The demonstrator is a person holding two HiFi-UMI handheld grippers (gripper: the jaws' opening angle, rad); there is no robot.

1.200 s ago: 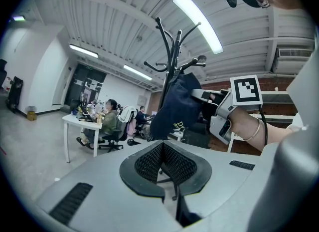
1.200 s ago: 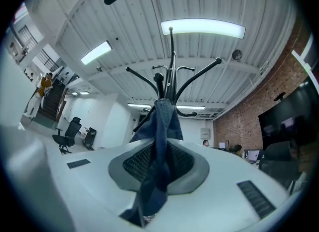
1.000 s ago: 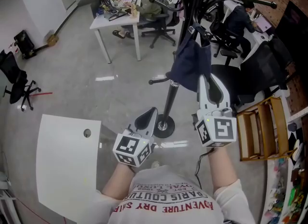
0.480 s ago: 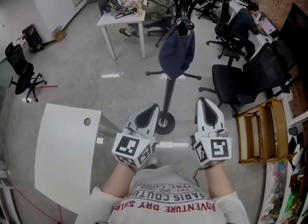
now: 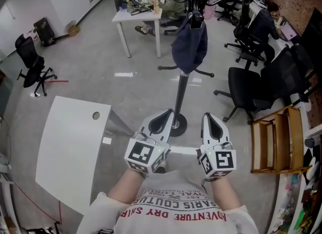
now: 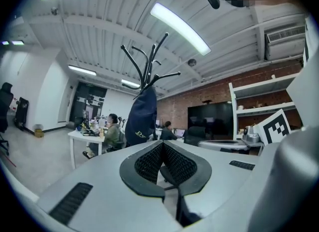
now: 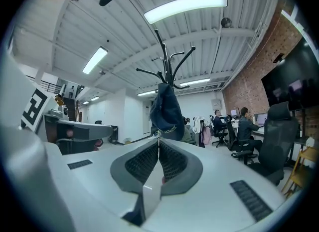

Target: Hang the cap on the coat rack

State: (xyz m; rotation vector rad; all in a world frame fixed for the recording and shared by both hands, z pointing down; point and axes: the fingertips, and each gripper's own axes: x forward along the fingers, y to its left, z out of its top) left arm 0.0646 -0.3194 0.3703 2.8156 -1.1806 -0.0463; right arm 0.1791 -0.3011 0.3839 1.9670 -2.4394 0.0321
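Note:
A dark navy cap (image 5: 189,45) hangs from a hook of the black coat rack (image 5: 183,84). The cap (image 6: 141,117) also shows hanging on the rack in the left gripper view, and the cap (image 7: 166,112) in the right gripper view. My left gripper (image 5: 164,118) is held low near my body, shut and with nothing in it. My right gripper (image 5: 211,121) is beside it, also shut and holding nothing. Both are well short of the rack and apart from the cap.
A white table (image 5: 69,146) stands at the lower left. A white desk (image 5: 138,16) with seated people is at the back. Black office chairs (image 5: 255,80) crowd the right, next to a wooden rack (image 5: 274,142). Another chair (image 5: 30,62) is far left.
My right gripper has let go of the cap and drawn back from the rack to my body. The cap stays hanging on the hook. The left gripper has barely moved.

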